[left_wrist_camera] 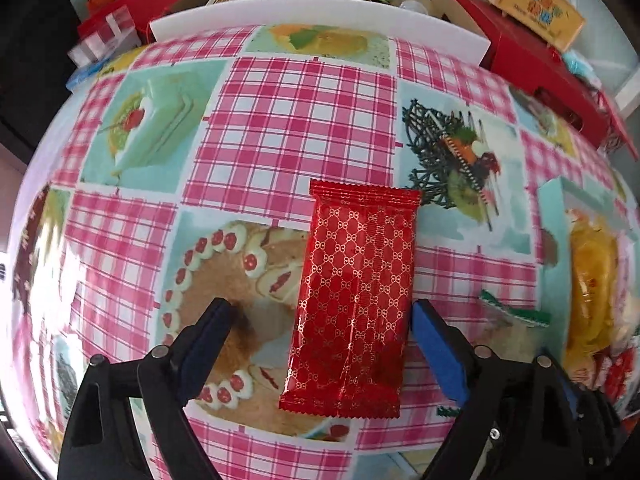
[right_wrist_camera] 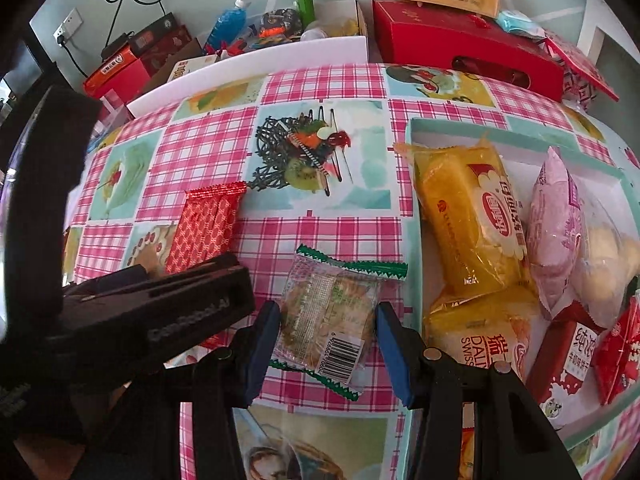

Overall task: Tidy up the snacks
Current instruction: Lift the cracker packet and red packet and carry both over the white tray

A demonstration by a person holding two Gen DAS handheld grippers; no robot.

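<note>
A red snack packet (left_wrist_camera: 352, 300) with a gold pattern lies flat on the checked tablecloth. My left gripper (left_wrist_camera: 320, 312) is open and straddles its near half, the right finger close against the packet's edge and the left finger well clear. A clear cracker packet (right_wrist_camera: 328, 312) with green crimped ends lies between the fingers of my open right gripper (right_wrist_camera: 326, 314), which stand close to its two sides. The packet looks flat, not squeezed. In the right wrist view the red packet (right_wrist_camera: 206, 224) shows beyond the left gripper's black body (right_wrist_camera: 160, 312).
A shallow teal-rimmed box (right_wrist_camera: 412, 184) at the right holds yellow cake packs (right_wrist_camera: 468, 220), a pink pack (right_wrist_camera: 556, 224) and red cartons (right_wrist_camera: 564, 364). Behind the table edge stand a white board (right_wrist_camera: 248, 60), red boxes (right_wrist_camera: 460, 48) and assorted clutter.
</note>
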